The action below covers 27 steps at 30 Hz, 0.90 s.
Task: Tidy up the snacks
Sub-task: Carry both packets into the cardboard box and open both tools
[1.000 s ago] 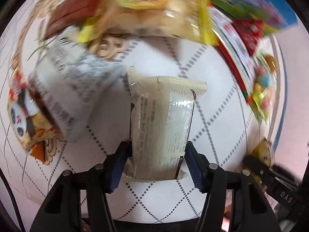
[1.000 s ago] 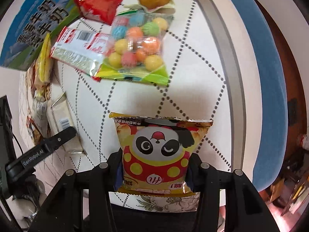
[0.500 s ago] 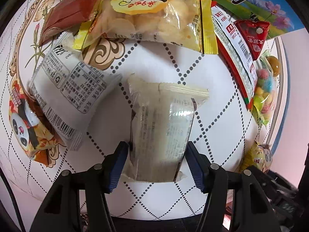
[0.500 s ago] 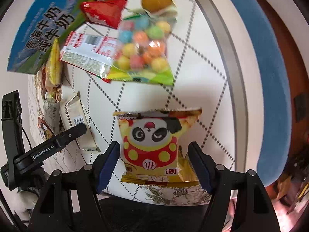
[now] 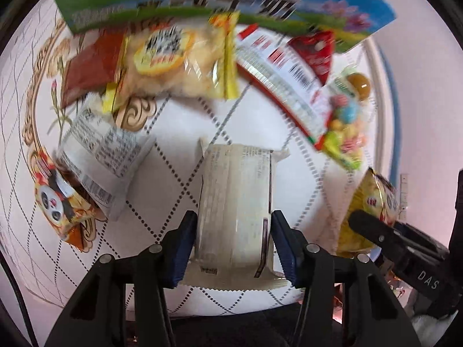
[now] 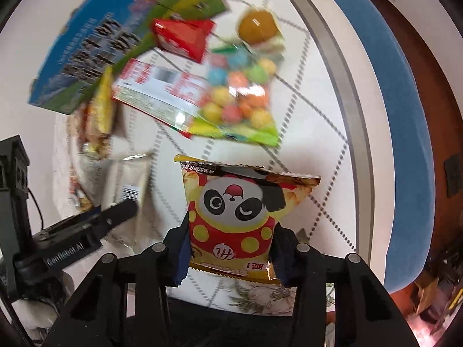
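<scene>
Snacks lie scattered over the round table (image 5: 249,133) with its white diamond-patterned cloth, and both grippers have just been closing, each onto a packet of its own. At lower centre of the left wrist view, the left gripper (image 5: 234,240) has its blue pads pressed on the sides of a pale cream packet (image 5: 235,199), which stands upward in the frame between them. At lower centre of the right wrist view, the right gripper (image 6: 231,248) is clamped on a yellow panda packet (image 6: 234,217), its far edge clear of the cloth.

Toward the top of both views sit a blue-and-green carton (image 6: 115,29), a yellow cracker bag (image 5: 176,63), a red-and-white packet (image 6: 156,92), a small red packet (image 6: 185,37), a bag of coloured balls (image 6: 240,98) and an orange jelly cup (image 6: 257,27). At left in the left wrist view lie a white packet (image 5: 101,156) and a second panda packet (image 5: 60,205).

This looks like the pick-up step, with both packets gripped and coming off the table. The next move calls for carrying each to its like, the panda packet perhaps to its twin; no sorting spot is plainly marked. Grip on such thin wrappers may slip.
</scene>
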Each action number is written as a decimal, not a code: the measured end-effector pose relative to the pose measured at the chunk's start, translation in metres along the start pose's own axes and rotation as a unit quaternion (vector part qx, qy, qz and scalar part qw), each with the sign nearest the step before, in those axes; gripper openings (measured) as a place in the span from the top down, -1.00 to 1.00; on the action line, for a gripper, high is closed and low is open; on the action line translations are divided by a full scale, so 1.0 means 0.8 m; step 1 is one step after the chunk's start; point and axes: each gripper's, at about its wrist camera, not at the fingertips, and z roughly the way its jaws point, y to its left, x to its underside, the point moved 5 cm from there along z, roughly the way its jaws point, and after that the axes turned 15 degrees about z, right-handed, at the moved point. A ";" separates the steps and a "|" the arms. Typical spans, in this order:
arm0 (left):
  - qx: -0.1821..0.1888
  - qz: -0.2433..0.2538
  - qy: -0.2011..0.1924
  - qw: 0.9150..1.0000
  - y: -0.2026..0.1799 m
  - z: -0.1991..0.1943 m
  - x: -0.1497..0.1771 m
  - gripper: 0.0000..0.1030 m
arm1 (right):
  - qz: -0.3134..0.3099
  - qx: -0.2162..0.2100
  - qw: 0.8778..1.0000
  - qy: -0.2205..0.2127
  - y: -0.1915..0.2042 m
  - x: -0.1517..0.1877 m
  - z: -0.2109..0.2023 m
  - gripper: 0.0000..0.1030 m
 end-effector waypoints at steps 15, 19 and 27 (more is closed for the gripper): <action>0.053 -0.013 -0.156 0.986 0.039 -0.197 -0.081 0.12 | -0.039 -0.095 0.992 -0.077 0.111 -0.085 -0.126 0.07; 0.034 -0.021 -0.187 0.982 0.059 -0.215 -0.131 0.12 | -0.057 -0.114 0.988 -0.088 0.150 -0.107 -0.141 0.07; -0.029 -0.041 -0.182 0.982 0.152 -0.192 -0.253 0.12 | -0.100 -0.112 0.984 -0.092 0.263 -0.180 -0.103 0.07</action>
